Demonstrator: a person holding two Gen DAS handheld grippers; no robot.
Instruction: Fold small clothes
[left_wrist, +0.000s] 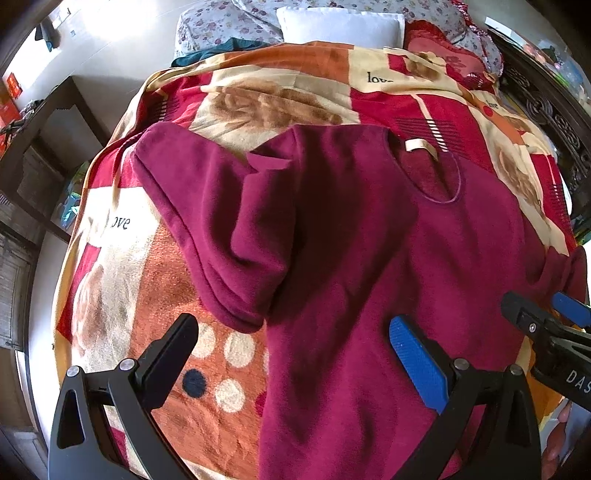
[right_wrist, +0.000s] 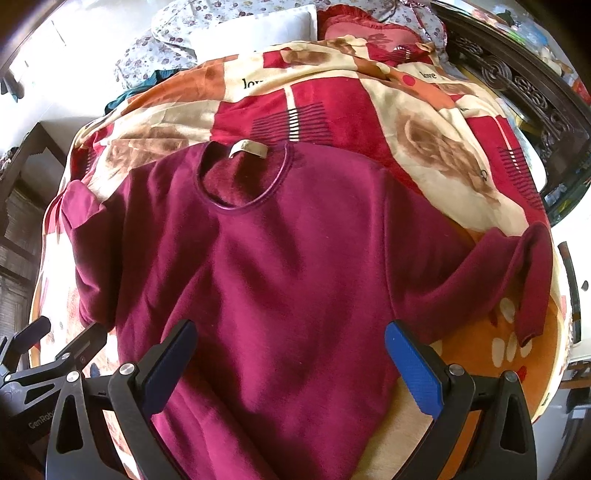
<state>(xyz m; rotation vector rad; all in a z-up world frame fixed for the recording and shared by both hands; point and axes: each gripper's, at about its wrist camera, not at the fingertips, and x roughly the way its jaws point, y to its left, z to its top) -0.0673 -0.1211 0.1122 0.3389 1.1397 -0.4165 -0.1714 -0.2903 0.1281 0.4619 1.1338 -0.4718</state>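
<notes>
A maroon long-sleeved top (left_wrist: 332, 240) (right_wrist: 280, 258) lies face up on a patterned blanket, neckline and beige label (right_wrist: 246, 148) toward the pillows. Its left sleeve (left_wrist: 221, 236) is bunched beside the body; its right sleeve (right_wrist: 524, 273) stretches out to the blanket's edge. My left gripper (left_wrist: 291, 343) hovers open over the lower left part of the top, nothing between its fingers. My right gripper (right_wrist: 288, 347) hovers open above the lower middle of the top, also holding nothing. Each gripper shows at the edge of the other's view: the right gripper (left_wrist: 546, 314), the left gripper (right_wrist: 62, 336).
The red, orange and cream blanket (left_wrist: 155, 288) (right_wrist: 443, 155) covers the bed. A white pillow (left_wrist: 340, 26) and floral bedding (right_wrist: 162, 44) lie at the head. Dark wooden shelves (left_wrist: 40, 155) stand on the left, a carved dark headboard (right_wrist: 524, 92) on the right.
</notes>
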